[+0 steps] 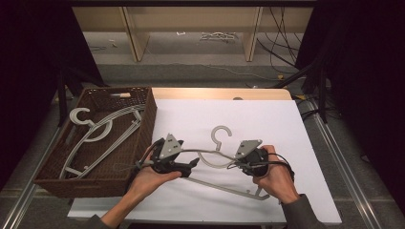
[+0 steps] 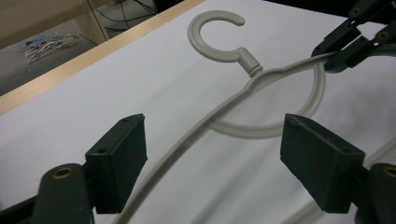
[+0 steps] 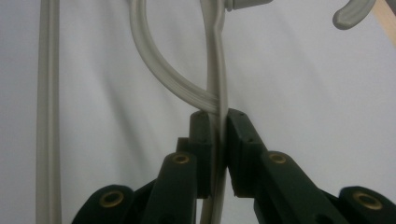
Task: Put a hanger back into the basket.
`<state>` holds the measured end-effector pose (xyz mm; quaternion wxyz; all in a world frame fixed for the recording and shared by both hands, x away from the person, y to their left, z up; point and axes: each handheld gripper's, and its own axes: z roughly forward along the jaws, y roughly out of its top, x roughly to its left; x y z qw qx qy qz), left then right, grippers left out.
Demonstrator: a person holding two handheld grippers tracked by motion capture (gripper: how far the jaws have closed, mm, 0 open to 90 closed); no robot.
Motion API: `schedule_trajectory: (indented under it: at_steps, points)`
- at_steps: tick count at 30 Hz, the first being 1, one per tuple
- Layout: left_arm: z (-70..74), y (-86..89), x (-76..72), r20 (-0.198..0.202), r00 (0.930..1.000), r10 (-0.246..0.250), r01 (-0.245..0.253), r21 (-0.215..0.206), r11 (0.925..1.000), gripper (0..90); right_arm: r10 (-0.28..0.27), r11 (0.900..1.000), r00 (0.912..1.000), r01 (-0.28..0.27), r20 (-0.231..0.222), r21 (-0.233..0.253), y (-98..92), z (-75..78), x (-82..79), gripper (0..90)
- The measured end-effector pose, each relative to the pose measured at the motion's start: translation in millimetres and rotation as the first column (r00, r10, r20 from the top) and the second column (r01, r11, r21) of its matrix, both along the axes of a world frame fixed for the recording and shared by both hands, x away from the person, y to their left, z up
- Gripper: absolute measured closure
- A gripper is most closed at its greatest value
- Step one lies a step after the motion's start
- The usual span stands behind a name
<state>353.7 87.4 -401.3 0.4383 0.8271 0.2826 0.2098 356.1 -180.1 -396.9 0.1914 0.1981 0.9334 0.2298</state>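
Observation:
A grey plastic hanger (image 1: 220, 136) lies on the white table top (image 1: 272, 119), hook pointing away from me. My right gripper (image 1: 237, 162) is shut on the hanger's shoulder wire (image 3: 216, 60) close to the neck; the wire runs between its pads (image 3: 217, 119). My left gripper (image 1: 191, 167) is open at the other shoulder. In the left gripper view the hanger's arm (image 2: 205, 126) passes through the wide gap between the jaws (image 2: 219, 154), touching neither pad. The right gripper (image 2: 348, 44) shows there too, clamped on the hanger.
A brown wicker basket (image 1: 145, 131) stands at the table's left edge and holds several more grey hangers (image 1: 102, 129). A wooden strip (image 1: 219, 93) borders the far edge. Shelf legs and cables (image 1: 282, 52) are on the floor beyond.

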Motion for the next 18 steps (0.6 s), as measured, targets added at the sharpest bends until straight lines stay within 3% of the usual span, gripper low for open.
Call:
schedule_trajectory:
  at_steps: [3,5,7,9,12,14,16,18]
  points:
    - [-0.1,-11.5,6.0,-0.012,0.9994,-0.033,0.033,0.059,0.9977,27.0,0.014,1.000,0.9999,-0.014,0.010,-0.007,0.9,2.2,-4.9,81.8]
    - [-0.6,-16.8,9.3,-0.021,0.9991,-0.038,0.039,0.067,0.9970,27.2,0.024,1.000,0.9997,-0.024,0.005,-0.012,0.8,3.9,-8.3,81.8]
    - [-2.3,-20.3,12.7,-0.043,0.9969,-0.066,0.070,0.108,0.9916,29.5,0.027,1.000,0.9994,-0.027,0.021,-0.011,0.7,4.2,-10.5,81.9]
    - [-4.3,-22.6,15.1,-0.045,0.9966,-0.069,0.074,0.123,0.9897,30.0,0.036,0.999,0.9991,-0.036,0.022,-0.015,0.3,5.1,-11.3,81.8]
    - [-5.3,-25.0,19.3,-0.062,0.9941,-0.089,0.098,0.168,0.9809,33.9,0.046,0.999,0.9987,-0.046,0.021,-0.023,2.0,5.6,-14.2,81.9]
    - [-6.6,-28.4,20.6,-0.057,0.9931,-0.103,0.113,0.215,0.9701,35.8,0.048,0.999,0.9983,-0.047,0.033,-0.023,3.5,5.0,-15.7,81.9]
    - [-8.4,-32.2,21.4,-0.074,0.9911,-0.111,0.124,0.214,0.9689,37.1,0.059,0.998,0.9978,-0.059,0.029,-0.025,5.1,5.0,-16.7,81.9]
    - [-10.7,-35.3,22.6,-0.084,0.9875,-0.133,0.149,0.225,0.9629,43.6,0.065,0.998,0.9971,-0.064,0.039,-0.029,6.8,5.2,-17.6,81.9]
